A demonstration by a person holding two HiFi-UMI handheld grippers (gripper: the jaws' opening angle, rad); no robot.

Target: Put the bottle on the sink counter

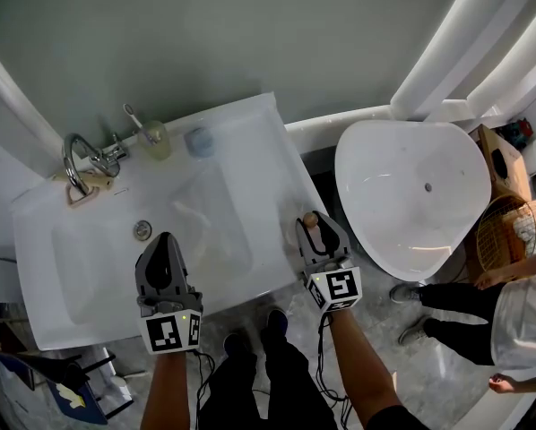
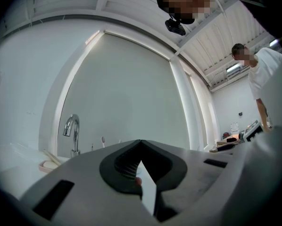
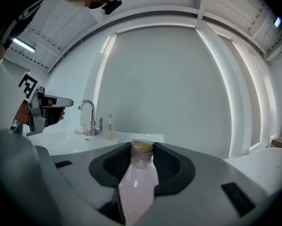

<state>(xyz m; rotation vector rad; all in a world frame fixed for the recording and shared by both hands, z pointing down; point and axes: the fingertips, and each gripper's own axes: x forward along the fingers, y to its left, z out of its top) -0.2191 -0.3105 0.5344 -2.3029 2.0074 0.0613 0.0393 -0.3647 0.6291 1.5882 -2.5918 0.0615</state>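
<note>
The bottle (image 1: 310,219) is pale and translucent with a brown cap. My right gripper (image 1: 320,237) is shut on it and holds it over the right front edge of the white sink counter (image 1: 250,133). In the right gripper view the bottle (image 3: 138,182) stands up between the dark pads, its cap at the fingertips of my right gripper (image 3: 142,147). My left gripper (image 1: 165,260) hovers over the front of the basin. It is shut with nothing in it, and its jaws meet at the tip of my left gripper (image 2: 141,145).
At the back of the counter are a chrome faucet (image 1: 80,155), a soap dish (image 1: 89,186), a toothbrush cup (image 1: 154,139) and a small blue cup (image 1: 199,141). A white bathtub (image 1: 411,195) lies to the right. Beyond it are a wire basket (image 1: 505,231) and another person (image 1: 519,321).
</note>
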